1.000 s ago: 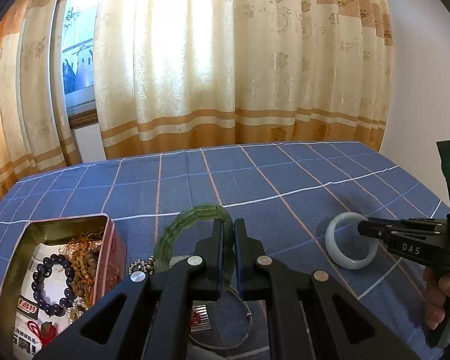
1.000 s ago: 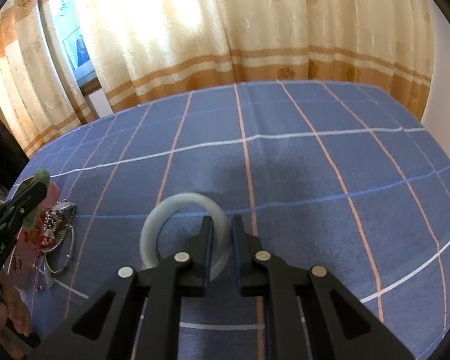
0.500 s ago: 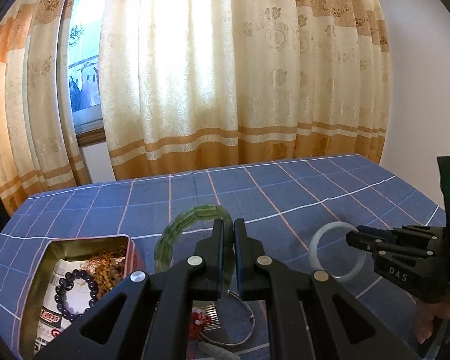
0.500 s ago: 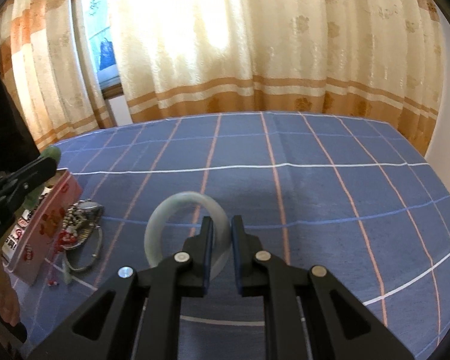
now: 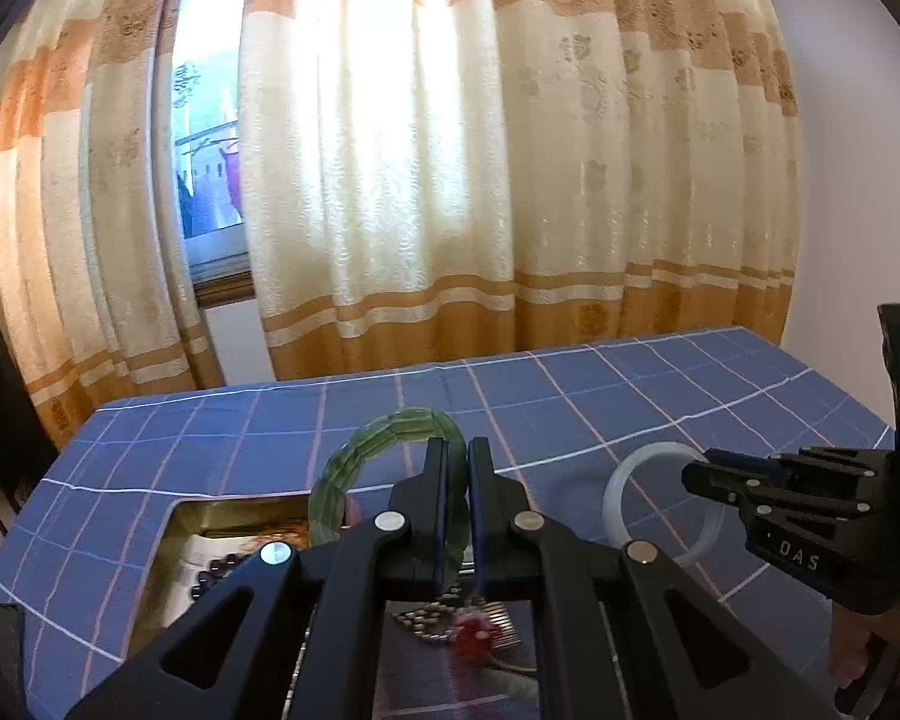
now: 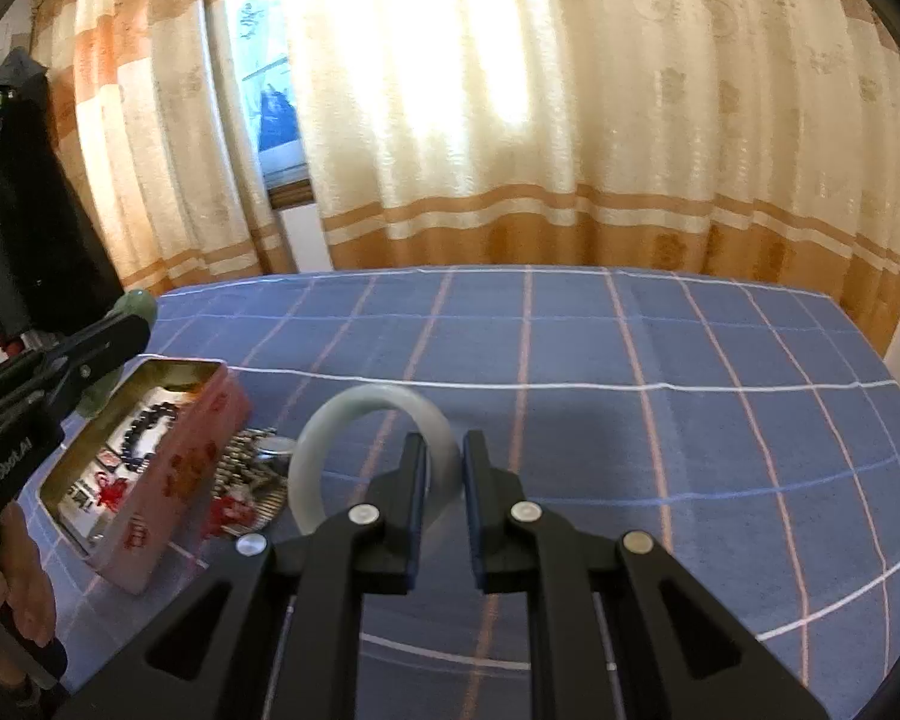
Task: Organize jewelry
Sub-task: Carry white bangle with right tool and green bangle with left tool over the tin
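Bracelets are held aloft: the green segmented bracelet (image 5: 384, 450) is clamped in the left gripper (image 5: 455, 516), the pale jade bangle (image 6: 371, 456) pinched in the right gripper (image 6: 441, 498). Below and left, the tin (image 6: 150, 468) already holds beads; loose pieces (image 6: 252, 474) remain beside it. Both were raised higher than a second ago.

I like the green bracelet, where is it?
The green bracelet is pinched in the left tool, up above the open tin.
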Demonstrator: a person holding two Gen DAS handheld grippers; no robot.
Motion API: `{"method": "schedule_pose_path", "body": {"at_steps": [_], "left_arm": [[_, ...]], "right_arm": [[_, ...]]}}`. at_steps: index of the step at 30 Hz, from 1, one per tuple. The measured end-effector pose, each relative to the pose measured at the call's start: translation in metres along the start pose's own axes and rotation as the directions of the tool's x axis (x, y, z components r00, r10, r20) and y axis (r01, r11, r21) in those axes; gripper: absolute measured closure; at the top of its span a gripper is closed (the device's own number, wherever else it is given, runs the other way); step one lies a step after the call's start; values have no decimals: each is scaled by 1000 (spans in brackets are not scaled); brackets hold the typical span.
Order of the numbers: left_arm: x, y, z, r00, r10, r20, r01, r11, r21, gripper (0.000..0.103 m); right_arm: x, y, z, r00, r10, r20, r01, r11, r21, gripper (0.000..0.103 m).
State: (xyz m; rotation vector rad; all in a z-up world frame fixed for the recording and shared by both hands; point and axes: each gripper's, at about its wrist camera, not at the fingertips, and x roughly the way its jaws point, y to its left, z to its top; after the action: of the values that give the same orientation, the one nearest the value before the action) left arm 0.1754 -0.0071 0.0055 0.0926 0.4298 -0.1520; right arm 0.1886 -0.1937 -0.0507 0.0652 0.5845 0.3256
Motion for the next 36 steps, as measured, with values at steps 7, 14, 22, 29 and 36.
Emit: {"method": "schedule_pose_path", "body": {"at_steps": [7, 14, 22, 29, 36], "left_arm": [[-15, 28, 1, 999, 51, 12, -51, 999, -14, 97], [-25, 61, -8, 994, 109, -1, -109, 993, -37, 97], [-33, 96, -20, 986, 166, -24, -167, 983, -75, 97], [-31, 119, -33, 981, 184, -58, -189, 976, -106, 97], [-25, 136, -46, 977, 189, -96, -201, 971, -133, 97]], "right_arm": [[-2, 30, 9, 998, 57, 19, -56, 998, -37, 88], [-2, 64, 20, 994, 109, 29, -106, 991, -81, 88], [4, 110, 28, 986, 167, 25, -162, 975, -150, 88], [13, 141, 25, 979, 202, 4, -198, 961, -195, 88], [23, 161, 19, 976, 217, -27, -217, 950, -224, 88]]}}
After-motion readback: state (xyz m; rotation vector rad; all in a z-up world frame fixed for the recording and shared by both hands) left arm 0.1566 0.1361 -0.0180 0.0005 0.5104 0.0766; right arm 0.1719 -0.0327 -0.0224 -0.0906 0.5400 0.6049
